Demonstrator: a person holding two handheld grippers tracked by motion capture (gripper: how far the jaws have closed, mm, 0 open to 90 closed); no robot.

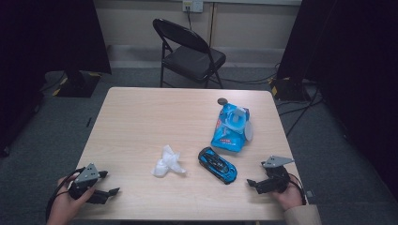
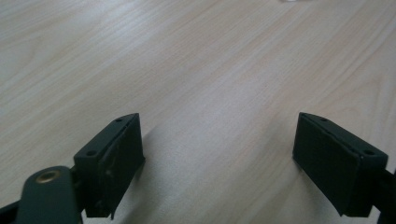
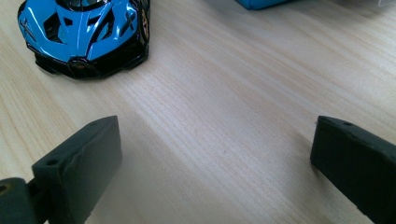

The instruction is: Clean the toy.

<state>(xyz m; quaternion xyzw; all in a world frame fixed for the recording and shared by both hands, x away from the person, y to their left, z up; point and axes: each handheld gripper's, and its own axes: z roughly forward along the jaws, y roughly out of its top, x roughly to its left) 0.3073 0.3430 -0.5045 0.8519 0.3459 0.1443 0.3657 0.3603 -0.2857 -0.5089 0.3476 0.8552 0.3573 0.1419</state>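
A blue and black toy car (image 1: 217, 165) sits on the wooden table (image 1: 141, 117), right of centre near the front. My right gripper (image 1: 252, 186) rests on the table just right of it, held by a hand, jaws wide open and pointing left. In the right gripper view the car's nose (image 3: 86, 32) lies ahead at upper left of the open right gripper (image 3: 217, 140), with nothing between the jaws. My left gripper (image 1: 109, 182) lies at the front left corner in a hand. In its own view the left gripper (image 2: 219, 135) is open over bare wood.
A crumpled white tissue (image 1: 167, 162) lies left of the car. A blue wipes pack (image 1: 230, 127) with a white lid lies behind the car, its edge (image 3: 261, 3) in the right gripper view. A small dark disc (image 1: 222, 101) sits beyond it. A black folding chair (image 1: 190, 54) stands past the table.
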